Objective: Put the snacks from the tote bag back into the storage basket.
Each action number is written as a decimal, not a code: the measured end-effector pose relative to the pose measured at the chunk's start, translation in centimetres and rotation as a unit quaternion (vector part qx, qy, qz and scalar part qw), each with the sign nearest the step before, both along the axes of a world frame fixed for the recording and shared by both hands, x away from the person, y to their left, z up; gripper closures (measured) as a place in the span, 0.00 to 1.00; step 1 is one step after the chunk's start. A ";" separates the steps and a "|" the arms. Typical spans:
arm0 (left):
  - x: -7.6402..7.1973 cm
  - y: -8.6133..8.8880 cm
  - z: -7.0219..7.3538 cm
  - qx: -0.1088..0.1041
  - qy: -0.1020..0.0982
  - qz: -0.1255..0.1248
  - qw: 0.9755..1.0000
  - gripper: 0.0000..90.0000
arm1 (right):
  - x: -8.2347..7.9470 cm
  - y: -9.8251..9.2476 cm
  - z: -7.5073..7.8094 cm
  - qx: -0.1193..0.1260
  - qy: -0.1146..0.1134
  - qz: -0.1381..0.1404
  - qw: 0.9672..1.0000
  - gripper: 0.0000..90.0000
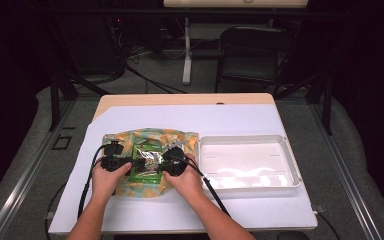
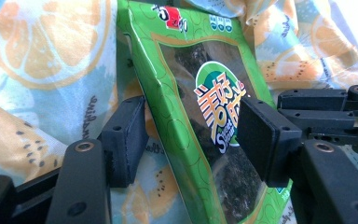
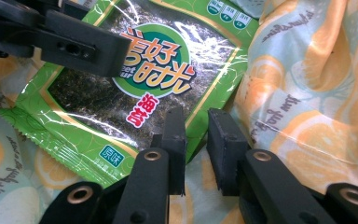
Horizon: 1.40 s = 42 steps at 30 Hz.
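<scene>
I see the white table (image 1: 180,117) with a white tray (image 1: 250,142) at the right and a fruit-print bag (image 1: 125,137) at the left. On that bag lies a green seaweed packet (image 1: 147,162). My left gripper (image 2: 191,135) stands with jaws apart around the packet's edge, pads not pressing. My right gripper (image 3: 196,151) has its jaws narrowly apart at the packet's near corner; I cannot tell whether they pinch it. I judge this the pick-up step: next, close the left jaws and lift.
</scene>
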<state>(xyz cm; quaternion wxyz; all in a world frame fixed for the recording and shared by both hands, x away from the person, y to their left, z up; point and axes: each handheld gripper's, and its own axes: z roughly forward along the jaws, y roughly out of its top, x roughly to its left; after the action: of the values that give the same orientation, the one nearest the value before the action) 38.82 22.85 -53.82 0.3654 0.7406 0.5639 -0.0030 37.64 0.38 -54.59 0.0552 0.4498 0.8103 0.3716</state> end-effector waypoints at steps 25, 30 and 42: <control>0.0 0.1 0.1 -0.031 -0.002 -0.006 0.999 0.57 | 0.1 -0.3 -0.1 0.005 0.004 0.000 1.000 0.84; -0.1 0.2 0.3 -0.047 -0.003 -0.010 0.999 0.61 | 0.1 -0.3 -0.2 0.004 0.003 0.000 1.000 0.84; -0.2 0.2 0.4 -0.066 -0.004 -0.017 0.998 0.67 | 0.2 -0.4 -0.3 0.000 0.001 0.001 1.000 0.84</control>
<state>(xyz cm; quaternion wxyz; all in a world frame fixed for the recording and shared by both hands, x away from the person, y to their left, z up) 38.63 23.05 -53.41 0.4160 0.7240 0.5485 -0.0434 37.83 -0.04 -54.85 0.0536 0.4495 0.8108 0.3710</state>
